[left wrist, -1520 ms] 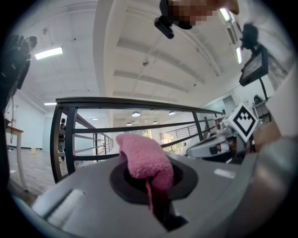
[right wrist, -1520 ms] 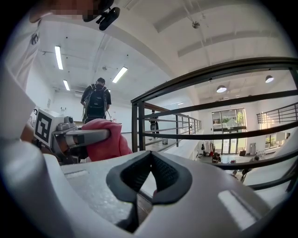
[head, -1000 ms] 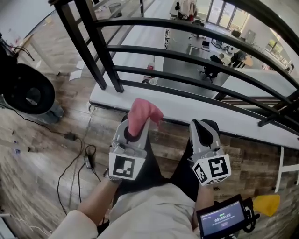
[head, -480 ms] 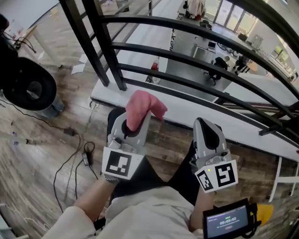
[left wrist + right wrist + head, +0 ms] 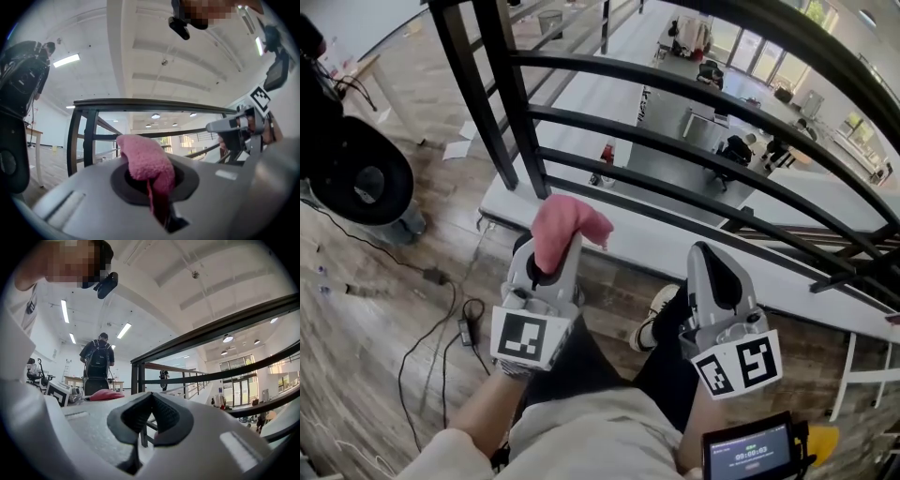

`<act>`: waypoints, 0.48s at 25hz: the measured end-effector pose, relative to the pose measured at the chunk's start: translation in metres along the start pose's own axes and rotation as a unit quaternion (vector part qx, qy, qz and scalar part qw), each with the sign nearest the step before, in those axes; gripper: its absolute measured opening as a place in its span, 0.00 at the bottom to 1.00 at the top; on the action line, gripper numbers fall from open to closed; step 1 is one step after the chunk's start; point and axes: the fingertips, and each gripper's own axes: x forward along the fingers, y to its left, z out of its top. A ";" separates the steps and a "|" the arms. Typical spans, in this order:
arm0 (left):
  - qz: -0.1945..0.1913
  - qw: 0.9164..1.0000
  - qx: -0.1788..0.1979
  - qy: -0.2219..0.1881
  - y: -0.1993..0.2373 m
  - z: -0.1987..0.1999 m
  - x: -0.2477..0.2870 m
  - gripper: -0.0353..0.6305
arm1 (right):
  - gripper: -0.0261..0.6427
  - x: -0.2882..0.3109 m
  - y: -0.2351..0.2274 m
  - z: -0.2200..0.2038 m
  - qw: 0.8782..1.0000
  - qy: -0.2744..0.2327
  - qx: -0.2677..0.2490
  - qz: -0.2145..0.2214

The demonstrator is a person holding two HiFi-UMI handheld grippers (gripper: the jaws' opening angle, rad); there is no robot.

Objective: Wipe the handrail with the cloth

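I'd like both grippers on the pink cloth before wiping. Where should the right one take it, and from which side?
Probably the loose bunched end of the cloth that sticks out past the left gripper's jaws and flops rightward. The right gripper, shut and empty, would open and come in from the right.

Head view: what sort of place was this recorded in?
Probably an upper-floor walkway or mezzanine in an open office or lab. A black metal railing edges a wood-plank floor, and through its bars desks and chairs show on a level below.
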 end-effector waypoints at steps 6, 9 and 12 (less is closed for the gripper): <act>-0.001 1.000 0.002 0.011 0.006 -0.010 0.009 0.09 | 0.04 0.010 -0.006 -0.003 1.000 0.004 0.007 -0.004; 0.004 1.000 0.001 0.011 0.015 -0.011 0.022 0.09 | 0.04 0.021 -0.011 -0.012 1.000 0.009 0.012 -0.002; 0.002 1.000 0.004 0.009 0.021 -0.009 0.038 0.09 | 0.04 0.033 -0.020 -0.016 1.000 0.012 0.015 -0.003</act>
